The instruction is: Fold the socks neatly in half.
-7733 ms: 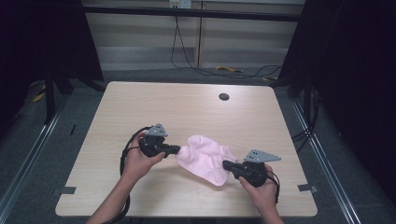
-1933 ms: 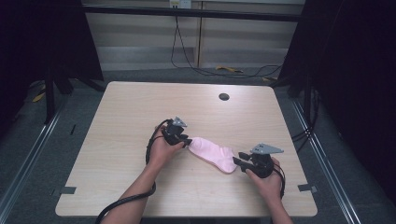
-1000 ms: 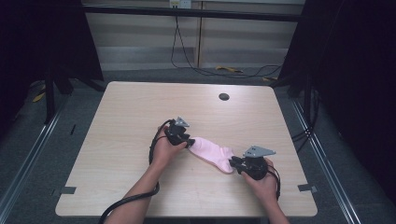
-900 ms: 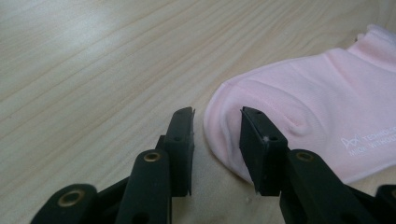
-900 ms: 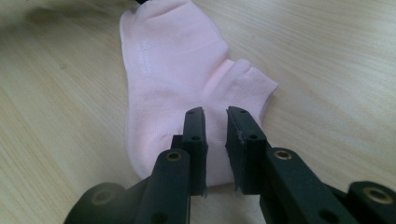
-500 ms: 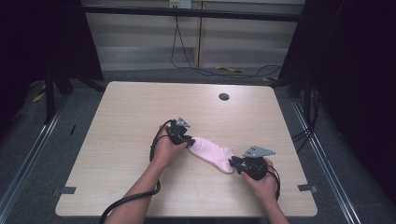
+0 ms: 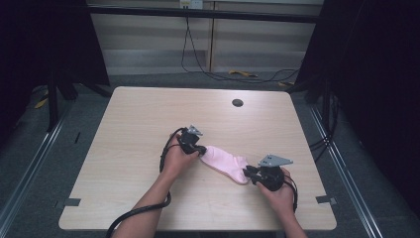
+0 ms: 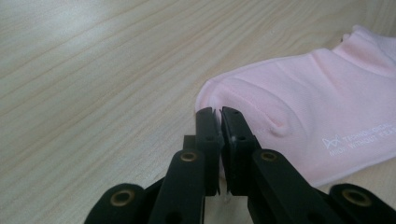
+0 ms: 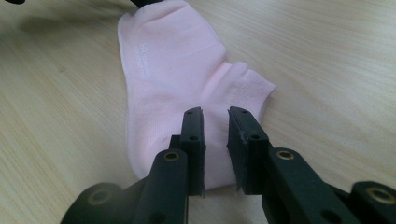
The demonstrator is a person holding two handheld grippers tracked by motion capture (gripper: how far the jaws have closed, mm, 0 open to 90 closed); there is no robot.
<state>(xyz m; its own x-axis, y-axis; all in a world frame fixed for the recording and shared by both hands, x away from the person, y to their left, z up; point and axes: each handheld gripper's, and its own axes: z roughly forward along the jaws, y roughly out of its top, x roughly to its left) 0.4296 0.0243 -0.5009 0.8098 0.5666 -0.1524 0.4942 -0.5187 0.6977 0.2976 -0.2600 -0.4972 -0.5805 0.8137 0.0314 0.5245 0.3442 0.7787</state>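
A pink ankle sock (image 7: 225,161) lies flat on the wooden table (image 7: 138,124), running from centre toward the front right. My left gripper (image 7: 200,150) is at the sock's left end; in the left gripper view (image 8: 220,112) its jaws are pressed together on the edge of the sock (image 8: 317,102), which bears small white print. My right gripper (image 7: 247,173) sits at the sock's other end. Seen from the right gripper view (image 9: 215,114), its jaws stand slightly apart just above the sock (image 9: 173,70) near the ribbed cuff, with flat fabric showing in the gap.
A round dark cable hole (image 7: 237,102) sits near the table's far edge. A black cable (image 7: 133,213) trails from my left gripper over the front edge. Dark frame posts (image 7: 52,89) stand left and right of the table.
Since 7.7 s ago the crumpled sock has been laid out flat. Over the last two seconds my right gripper slid left onto the sock's end; the left gripper has held still.
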